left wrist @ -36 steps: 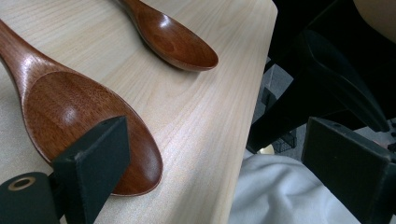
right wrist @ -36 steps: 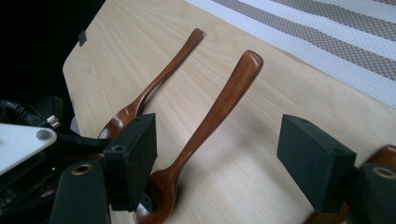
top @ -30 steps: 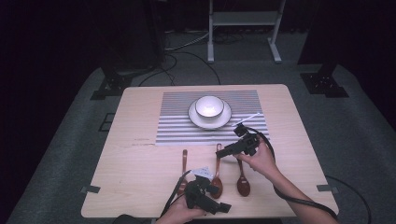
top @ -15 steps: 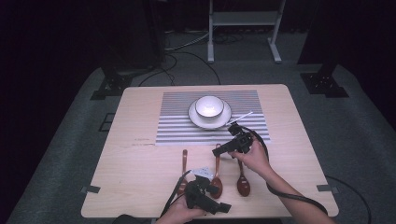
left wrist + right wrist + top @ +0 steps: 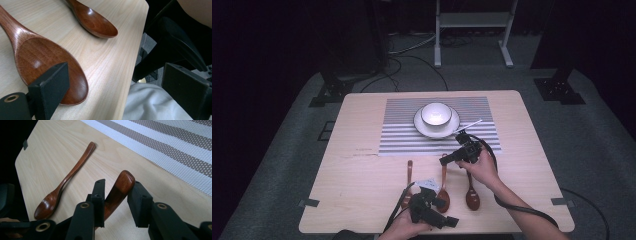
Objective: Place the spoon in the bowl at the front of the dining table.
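Note:
Three brown wooden spoons lie on the table: a left spoon (image 5: 410,175), a middle spoon (image 5: 443,182) and a right spoon (image 5: 472,194). My right gripper (image 5: 443,161) (image 5: 116,191) straddles the upper handle end of the middle spoon (image 5: 121,186). Its jaws have just been closing; the handle touches the right pad (image 5: 136,195), while a slit remains beside the left one. Farther off lies the left spoon (image 5: 67,180). My left gripper (image 5: 447,212) (image 5: 112,82) rests at the near table edge, open wide, one jaw over the middle spoon's bowl (image 5: 42,57). The right spoon's bowl (image 5: 97,23) lies beyond it.
A white bowl (image 5: 435,114) sits on a white plate (image 5: 452,130) on a striped placemat (image 5: 402,135) at the table's far half. The placemat (image 5: 175,147) lies just beyond the held handle. A white stick (image 5: 471,124) lies by the plate. The table edge (image 5: 130,75) drops to white cloth.
The right hand has shifted slightly toward the middle spoon's handle end and its jaws have narrowed around it. The left gripper and all three spoons have stayed put.

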{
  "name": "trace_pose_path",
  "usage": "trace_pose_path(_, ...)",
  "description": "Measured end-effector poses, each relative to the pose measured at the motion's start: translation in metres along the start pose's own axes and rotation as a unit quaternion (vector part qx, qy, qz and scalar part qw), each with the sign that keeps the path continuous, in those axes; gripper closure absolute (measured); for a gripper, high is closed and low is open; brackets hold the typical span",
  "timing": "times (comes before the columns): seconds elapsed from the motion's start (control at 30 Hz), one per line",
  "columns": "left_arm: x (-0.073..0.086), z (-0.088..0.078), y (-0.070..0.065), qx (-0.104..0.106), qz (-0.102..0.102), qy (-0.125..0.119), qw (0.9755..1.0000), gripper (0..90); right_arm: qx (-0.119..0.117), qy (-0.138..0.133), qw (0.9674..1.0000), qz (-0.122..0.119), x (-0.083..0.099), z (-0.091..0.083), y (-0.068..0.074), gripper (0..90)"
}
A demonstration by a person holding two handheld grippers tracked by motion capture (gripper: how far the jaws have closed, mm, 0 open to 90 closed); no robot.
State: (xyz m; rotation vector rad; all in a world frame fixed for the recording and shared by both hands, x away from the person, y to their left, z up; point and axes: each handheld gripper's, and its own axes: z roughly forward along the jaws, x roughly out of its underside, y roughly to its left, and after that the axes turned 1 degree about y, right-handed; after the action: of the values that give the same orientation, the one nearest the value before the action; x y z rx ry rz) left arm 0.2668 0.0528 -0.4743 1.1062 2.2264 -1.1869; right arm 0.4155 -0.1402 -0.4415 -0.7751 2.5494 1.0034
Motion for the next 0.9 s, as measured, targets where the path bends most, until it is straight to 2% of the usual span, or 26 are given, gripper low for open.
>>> trace_pose_path(0.13, -0.002, -0.007, 0.001, -0.001, -0.005, -0.017, 0.9998, 6.7, -0.018, -0.01, 0.9998, 0.006, -0.002, -0.003, 0.002, 76.1)
trace_pose_path(0.17, -0.002, -0.01, 0.002, -0.002, -0.004, -0.024, 0.9997, 6.7, -0.037, -0.017, 0.9991, 0.01, -0.005, -0.007, 0.004, 79.4)
trace_pose_path(0.2, -0.003, -0.012, 0.002, -0.002, -0.006, -0.028, 0.9996, 6.7, -0.037, -0.017, 0.9991, 0.01, -0.005, -0.007, 0.004, 79.4)
trace_pose_path(0.23, -0.004, -0.016, 0.002, -0.007, -0.005, -0.036, 0.9993, 6.7, -0.053, -0.021, 0.9983, 0.012, -0.007, -0.011, 0.007, 81.9)
trace_pose_path(0.27, -0.004, -0.016, 0.002, -0.007, -0.005, -0.036, 0.9993, 6.7, -0.053, -0.021, 0.9983, 0.012, -0.007, -0.011, 0.007, 81.9)
trace_pose_path(0.37, -0.004, -0.021, 0.003, -0.014, -0.006, -0.048, 0.9987, 6.7, -0.085, -0.028, 0.9959, 0.016, -0.013, -0.023, 0.011, 83.3)
trace_pose_path(0.43, -0.004, -0.022, 0.003, -0.017, -0.004, -0.047, 0.9987, 6.7, -0.092, -0.035, 0.9951, 0.016, -0.015, -0.029, 0.012, 83.3)
trace_pose_path(0.57, -0.005, -0.025, 0.003, -0.027, -0.002, -0.055, 0.9981, 6.7, -0.081, -0.044, 0.9956, 0.016, -0.018, -0.038, 0.011, 83.2)
trace_pose_path(0.7, -0.005, -0.029, 0.005, -0.034, -0.005, -0.063, 0.9975, 6.7, -0.078, -0.066, 0.9944, 0.026, -0.023, -0.05, 0.005, 83.3)
trace_pose_path(0.9, -0.004, -0.031, 0.007, -0.04, -0.008, -0.068, 0.9968, 6.7, -0.071, -0.084, 0.9934, 0.034, -0.028, -0.059, 0.0, 83.2)
